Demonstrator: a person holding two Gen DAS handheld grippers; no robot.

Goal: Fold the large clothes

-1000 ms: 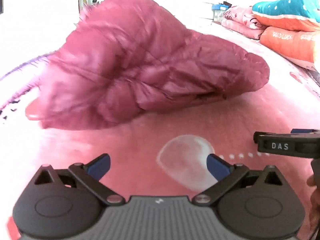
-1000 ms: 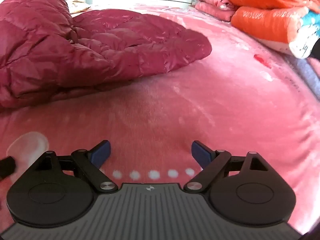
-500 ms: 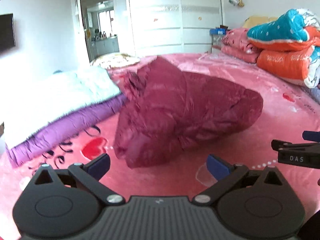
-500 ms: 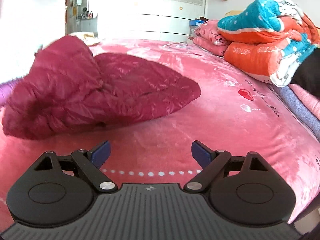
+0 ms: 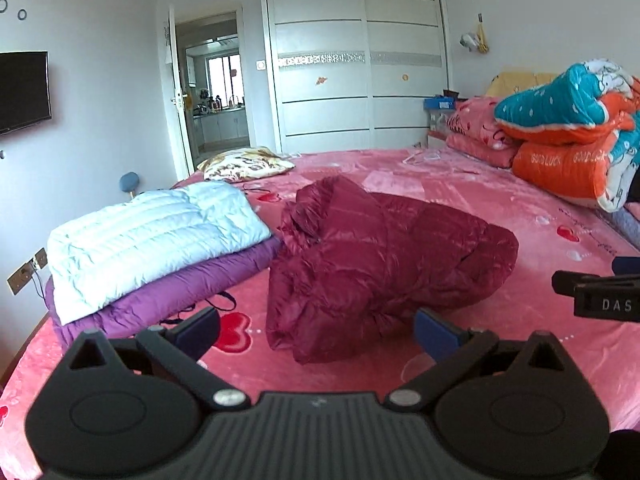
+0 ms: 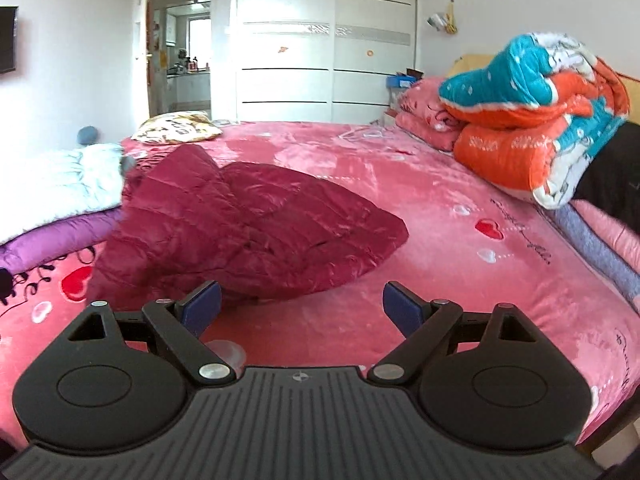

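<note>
A dark red puffy down jacket [image 5: 376, 264] lies in a folded, rumpled heap on the pink bed; it also shows in the right wrist view [image 6: 248, 224]. My left gripper [image 5: 316, 332] is open and empty, held back from the jacket's near edge. My right gripper [image 6: 302, 308] is open and empty, also short of the jacket. The right gripper's tip shows at the right edge of the left wrist view [image 5: 596, 292].
A light blue folded jacket [image 5: 148, 236] lies on a purple one [image 5: 168, 300] at the left of the pink bed [image 5: 540, 320]. Stacked orange, teal and pink quilts [image 5: 568, 140] are at the right. A patterned pillow [image 5: 244, 164] lies at the far edge before a wardrobe.
Both grippers have pulled back and risen away from the red jacket, which now looks smaller and farther. Both stayed open and empty.
</note>
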